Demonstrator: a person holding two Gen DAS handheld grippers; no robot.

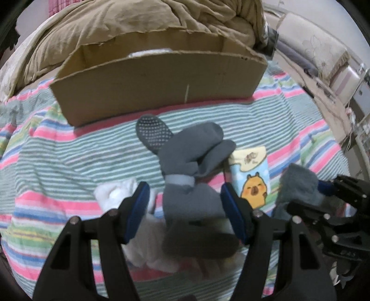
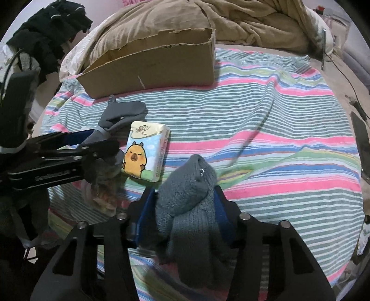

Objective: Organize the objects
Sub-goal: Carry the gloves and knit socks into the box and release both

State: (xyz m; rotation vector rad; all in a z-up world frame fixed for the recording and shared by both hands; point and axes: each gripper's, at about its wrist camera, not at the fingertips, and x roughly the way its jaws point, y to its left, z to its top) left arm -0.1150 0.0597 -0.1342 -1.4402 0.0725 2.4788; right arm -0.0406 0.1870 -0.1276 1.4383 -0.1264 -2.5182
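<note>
left gripper (image 1: 185, 196) apart around grey socks (image 1: 189, 148) | right gripper (image 2: 185, 201) clamps knit sock (image 2: 185, 196) | tissue pack (image 2: 144, 154) writing illegible

A striped blanket (image 2: 266, 120) in pink, green, blue and white covers the bed surface. A rumpled tan duvet (image 1: 129, 20) is heaped at its far end. Dark clothing (image 2: 49, 25) is piled at the far left edge.

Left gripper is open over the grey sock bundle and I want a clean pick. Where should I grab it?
Close the left gripper across the grey sock bundle just below its pale band, coming straight down from above: that pinched waist is narrowest and already lies between the open jaws.
</note>
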